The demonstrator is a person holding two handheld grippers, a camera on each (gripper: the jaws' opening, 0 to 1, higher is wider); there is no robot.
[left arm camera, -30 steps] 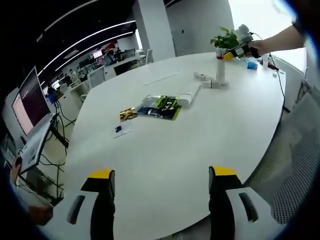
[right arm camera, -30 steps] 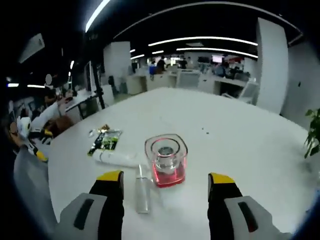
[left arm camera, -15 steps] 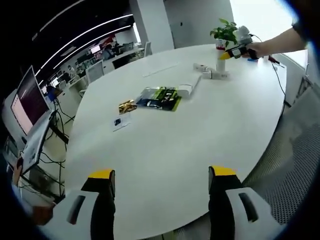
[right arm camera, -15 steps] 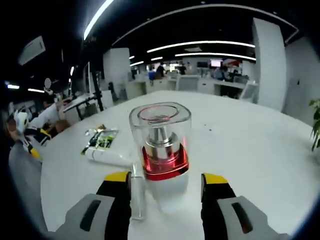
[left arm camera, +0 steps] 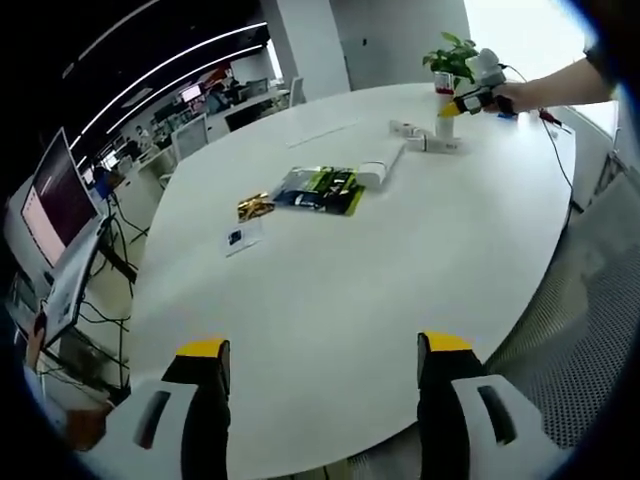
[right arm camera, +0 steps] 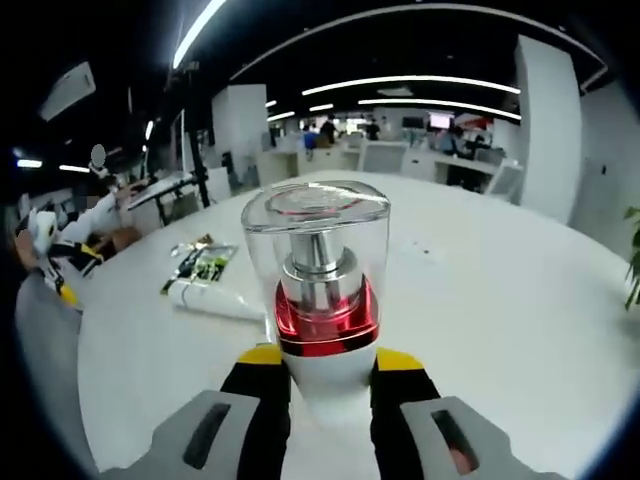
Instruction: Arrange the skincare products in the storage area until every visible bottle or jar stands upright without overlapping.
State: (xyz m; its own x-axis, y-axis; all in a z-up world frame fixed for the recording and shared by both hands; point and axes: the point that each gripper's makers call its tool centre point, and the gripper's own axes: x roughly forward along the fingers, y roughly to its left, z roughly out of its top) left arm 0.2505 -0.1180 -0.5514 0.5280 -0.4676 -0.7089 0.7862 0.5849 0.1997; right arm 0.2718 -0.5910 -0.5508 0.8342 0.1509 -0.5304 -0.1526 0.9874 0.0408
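Between the right gripper's (right arm camera: 325, 368) fingers (right arm camera: 262, 375), upright pump bottle (right arm camera: 318, 300).

Open office: a large white oval counter (left arm camera: 400, 270), desks beyond, a monitor (left arm camera: 55, 200), white pillar (left arm camera: 300, 50), ceiling strip lights (right arm camera: 440, 80).

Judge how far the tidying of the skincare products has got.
Early stage. In hand: the right gripper is shut on an upright red-collared pump bottle. Left: the white tube lies flat on the table; the left gripper is open, holding nothing.
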